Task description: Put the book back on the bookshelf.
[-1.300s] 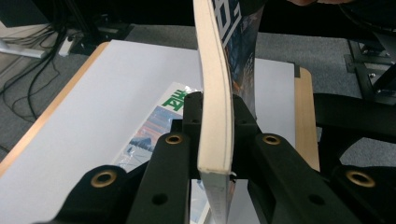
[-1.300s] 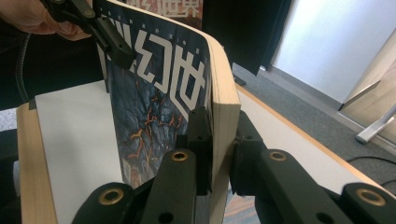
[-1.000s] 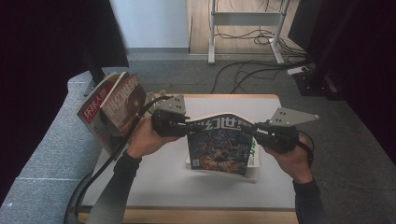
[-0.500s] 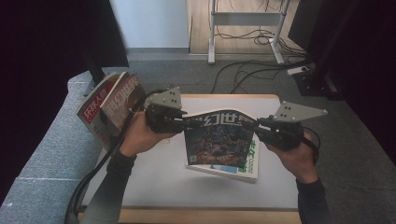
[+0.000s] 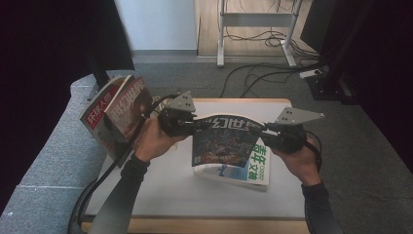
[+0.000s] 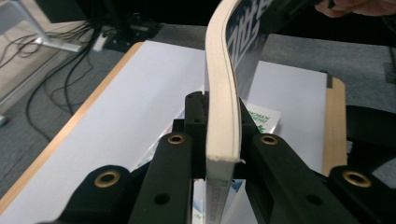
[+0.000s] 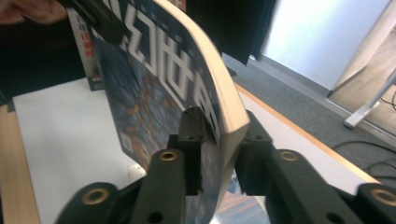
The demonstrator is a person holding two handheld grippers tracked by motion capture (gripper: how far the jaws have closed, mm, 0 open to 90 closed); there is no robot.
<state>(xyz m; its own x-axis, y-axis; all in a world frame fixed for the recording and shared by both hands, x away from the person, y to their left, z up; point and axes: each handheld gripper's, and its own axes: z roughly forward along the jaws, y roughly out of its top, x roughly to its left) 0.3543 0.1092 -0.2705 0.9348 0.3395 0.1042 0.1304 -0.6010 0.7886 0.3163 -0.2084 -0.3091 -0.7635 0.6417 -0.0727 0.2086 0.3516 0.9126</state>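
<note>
Thick dark-covered magazine (image 5: 224,139) held upright above white table (image 5: 160,190), bowing between grips. Left gripper (image 5: 187,126) clamped on one top corner; right gripper (image 5: 265,134), jaws just easing apart, at opposite corner, sharing load.

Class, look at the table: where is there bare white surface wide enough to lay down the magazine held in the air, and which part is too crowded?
Bare table: the near strip between the front wooden edge and the green magazine, and the left part beside that magazine. The far right corner also looks free. It is crowded in the middle, where the held magazine hangs over the green one, and at the left edge by the upright magazines.
</note>
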